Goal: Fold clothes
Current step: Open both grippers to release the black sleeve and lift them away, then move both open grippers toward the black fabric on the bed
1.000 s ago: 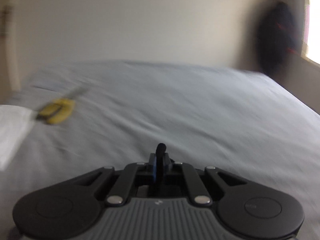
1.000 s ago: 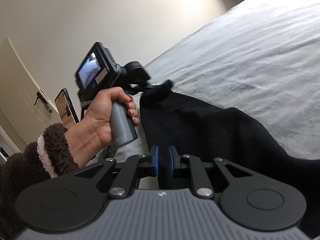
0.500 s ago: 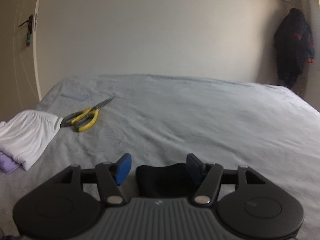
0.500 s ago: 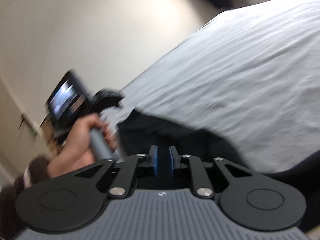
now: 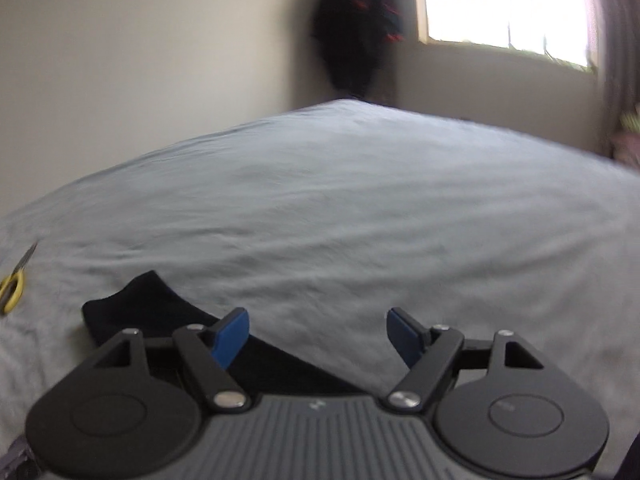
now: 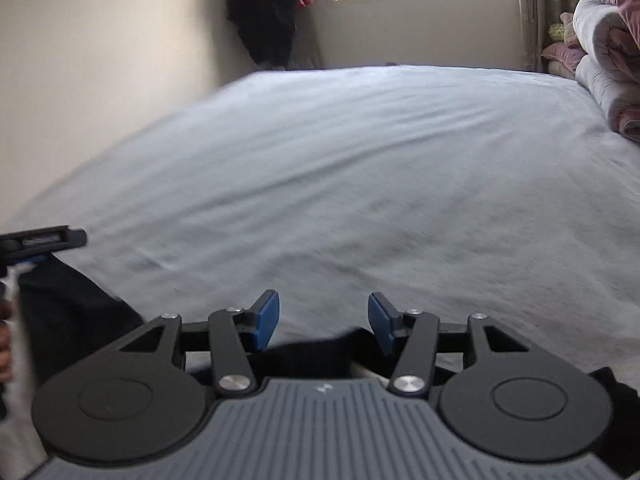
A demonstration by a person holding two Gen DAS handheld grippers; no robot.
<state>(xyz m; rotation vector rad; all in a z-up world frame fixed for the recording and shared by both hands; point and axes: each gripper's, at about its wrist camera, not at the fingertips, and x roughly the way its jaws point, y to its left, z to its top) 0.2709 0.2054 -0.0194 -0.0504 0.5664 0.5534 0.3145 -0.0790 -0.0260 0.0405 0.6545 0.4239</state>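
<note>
Left wrist — fingers (image 5: 230, 334) apart, empty

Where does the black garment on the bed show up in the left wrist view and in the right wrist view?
Left wrist: black garment lies lower left, passing under the open left gripper.
Right wrist: it sits at the bottom, left edge to under the open right gripper.
Shared landmark: dark coat hanging beside the window.

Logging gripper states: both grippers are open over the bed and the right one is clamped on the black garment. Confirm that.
Not clamped: the right wrist view shows the right gripper open, the black garment lying loose beneath it. The left gripper is open too.
</note>
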